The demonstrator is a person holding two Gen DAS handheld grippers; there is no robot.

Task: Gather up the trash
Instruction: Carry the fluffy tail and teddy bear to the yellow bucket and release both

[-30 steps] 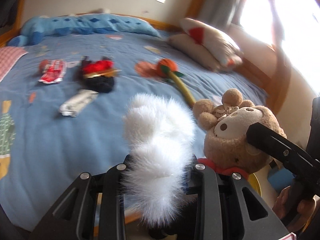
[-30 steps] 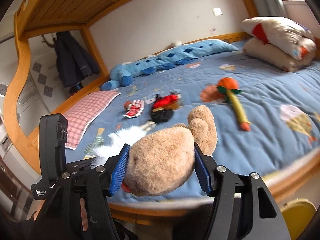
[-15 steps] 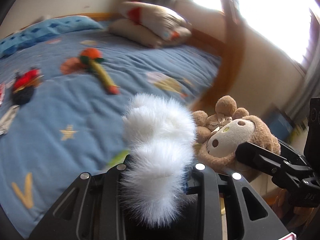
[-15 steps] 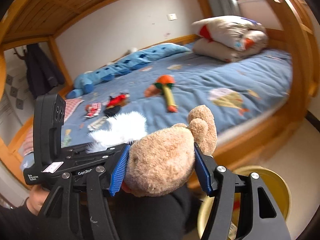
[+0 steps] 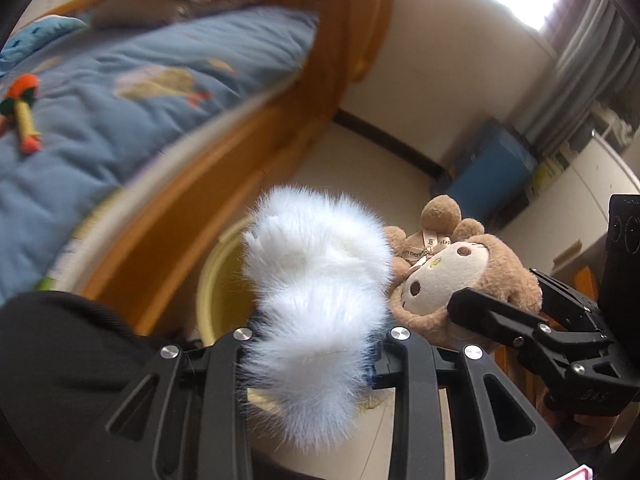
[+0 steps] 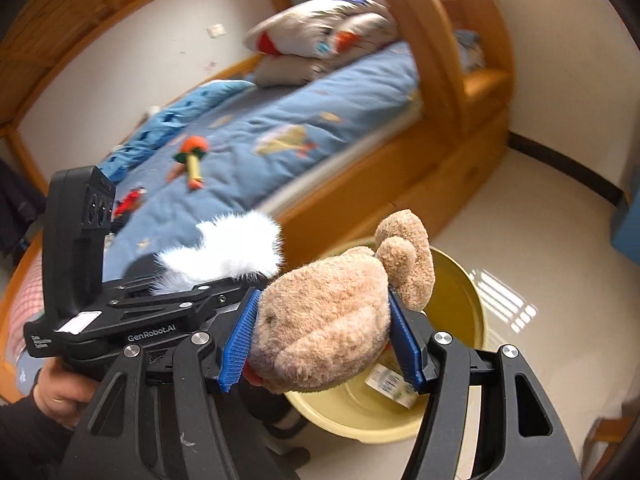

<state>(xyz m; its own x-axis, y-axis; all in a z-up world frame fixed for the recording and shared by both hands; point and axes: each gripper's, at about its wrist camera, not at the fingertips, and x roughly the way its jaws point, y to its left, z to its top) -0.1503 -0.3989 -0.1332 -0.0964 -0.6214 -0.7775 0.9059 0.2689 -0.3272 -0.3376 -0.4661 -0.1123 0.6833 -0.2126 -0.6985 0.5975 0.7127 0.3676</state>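
My left gripper point(image 5: 316, 344) is shut on a white fluffy toy point(image 5: 316, 300), which also shows in the right wrist view point(image 6: 224, 252). My right gripper point(image 6: 320, 340) is shut on a brown teddy bear point(image 6: 332, 320), whose face shows in the left wrist view point(image 5: 444, 276). Both toys hang over a yellow tub point(image 6: 460, 300) on the floor beside the bed; its rim shows in the left wrist view point(image 5: 216, 280). A small wrapper point(image 6: 390, 382) lies inside the tub. A red wrapper point(image 6: 130, 200) lies on the bed.
The blue bed point(image 6: 280, 132) with its wooden frame point(image 6: 380, 188) is behind and left. An orange carrot toy point(image 6: 192, 156) and pillows point(image 6: 320, 36) lie on it. A blue box point(image 5: 492, 172) stands by the wall. The cream floor point(image 6: 540, 240) lies to the right.
Both grippers have swung away from the bed to the right and down with their toys. The yellow tub on the floor has come into view below them.
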